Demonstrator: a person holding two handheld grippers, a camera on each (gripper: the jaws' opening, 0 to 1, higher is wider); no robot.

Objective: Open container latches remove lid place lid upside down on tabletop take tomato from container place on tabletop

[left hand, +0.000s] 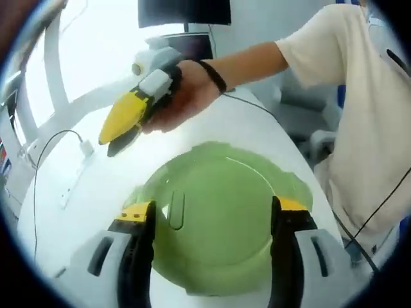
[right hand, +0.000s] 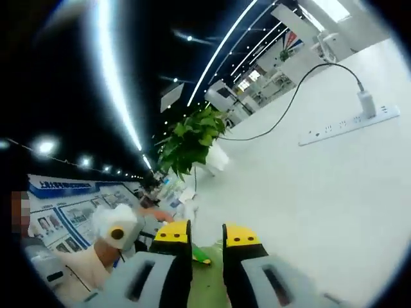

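**Lid straddled by the left claw, right claw lifted off to the side**

The left gripper (left hand: 212, 221) has its jaws spread wide, one either side of the round green lid (left hand: 218, 212), which lies flat between them on the white tabletop (left hand: 96, 192). Whether the jaw pads actually touch the lid's rim cannot be told; the wide spread looks meant to bracket it, either to steady it or to set it down. I cannot tell whether the lid sits on its container or which face is up, and the tomato is out of sight.

Beyond the lid, the right gripper (left hand: 115, 138) hangs above the table in a person's hand (left hand: 186, 96), its yellow jaws nearly pressed together and empty, probably held clear so the left can work. In the right gripper view those jaws (right hand: 207, 240) stand close with a narrow gap, green just showing beneath them.

Further out lie a power strip (right hand: 347, 125) with a plugged charger and cable, and a potted plant (right hand: 192, 141).
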